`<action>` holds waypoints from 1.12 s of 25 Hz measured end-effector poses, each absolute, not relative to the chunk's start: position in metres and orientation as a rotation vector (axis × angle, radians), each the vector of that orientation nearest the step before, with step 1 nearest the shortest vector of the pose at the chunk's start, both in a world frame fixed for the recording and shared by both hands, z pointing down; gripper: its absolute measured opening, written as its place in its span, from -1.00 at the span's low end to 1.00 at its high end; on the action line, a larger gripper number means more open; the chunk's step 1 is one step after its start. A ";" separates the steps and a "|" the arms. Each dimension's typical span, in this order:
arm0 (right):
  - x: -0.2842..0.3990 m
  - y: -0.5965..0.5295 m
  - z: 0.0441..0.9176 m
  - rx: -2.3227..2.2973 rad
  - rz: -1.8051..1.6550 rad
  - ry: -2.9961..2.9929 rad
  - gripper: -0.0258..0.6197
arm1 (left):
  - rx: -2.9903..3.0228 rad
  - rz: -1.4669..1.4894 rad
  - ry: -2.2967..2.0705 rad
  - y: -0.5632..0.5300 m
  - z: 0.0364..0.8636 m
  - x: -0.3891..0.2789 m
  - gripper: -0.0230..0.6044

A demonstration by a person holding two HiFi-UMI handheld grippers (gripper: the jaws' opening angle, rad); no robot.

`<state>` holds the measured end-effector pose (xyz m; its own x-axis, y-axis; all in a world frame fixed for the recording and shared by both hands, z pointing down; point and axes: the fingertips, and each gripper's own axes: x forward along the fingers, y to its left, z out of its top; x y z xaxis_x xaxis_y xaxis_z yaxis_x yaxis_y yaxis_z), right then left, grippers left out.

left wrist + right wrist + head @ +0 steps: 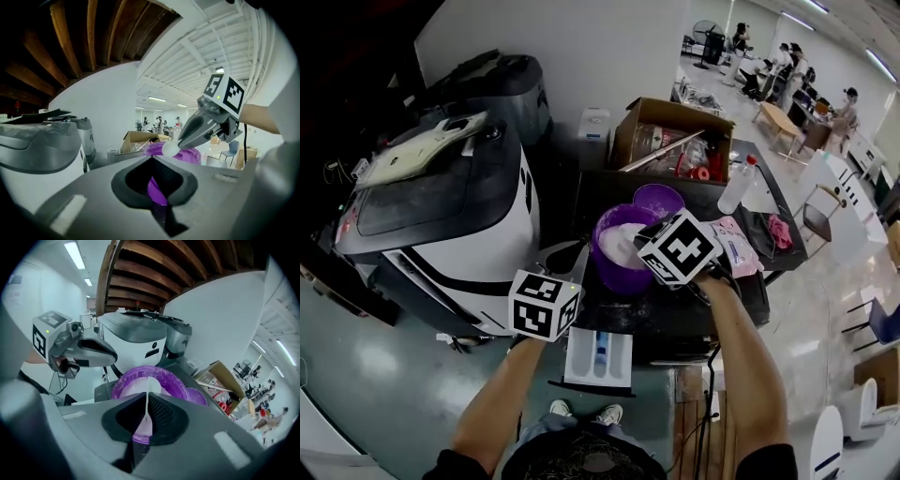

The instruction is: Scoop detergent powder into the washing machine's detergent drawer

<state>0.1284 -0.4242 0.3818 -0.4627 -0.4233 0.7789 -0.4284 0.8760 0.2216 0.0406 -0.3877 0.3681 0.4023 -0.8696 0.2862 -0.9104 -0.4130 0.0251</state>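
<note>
Left gripper (pixel 110 359) jaws clamp the tub (pixel 614 272) rim at the table's front-left corner, above the open drawer (pixel 600 356). Right gripper (pixel 183 139) pinches the scoop (pixel 169 149) handle. Its loose powder (pixel 623 242) likely spills easily, so keep this light, stiff scoop level.

White wall (pixel 609 47), glossy floor (pixel 375 375), ceiling strip lights (pixel 881 66), distant desks (pixel 778 117)

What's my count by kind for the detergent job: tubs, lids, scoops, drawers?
Tub: 1
Lid: 1
Scoop: 1
Drawer: 1
Total: 4
</note>
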 end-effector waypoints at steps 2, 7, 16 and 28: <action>0.126 -0.431 0.388 0.609 0.016 -2.050 -0.80 | 2.485 0.342 -1.575 -0.391 0.369 0.039 -0.92; 0.119 -0.444 0.405 0.599 0.053 -1.946 -0.80 | 2.514 0.352 -1.520 -0.397 0.375 0.040 -0.92; 0.114 -0.461 0.422 0.648 0.123 -1.842 -0.80 | 2.553 0.339 -1.440 -0.406 0.378 0.035 -0.92; 0.101 -0.455 0.435 0.618 0.378 -1.882 -0.80 | 2.570 0.343 -1.402 -0.406 0.382 0.031 -0.92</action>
<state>0.1011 -0.4546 0.4347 -0.2966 -0.2404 0.9242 -0.5786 0.8152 0.0264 0.0306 -0.4063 0.3820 0.5247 -0.7993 0.2929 -0.8443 -0.5327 0.0586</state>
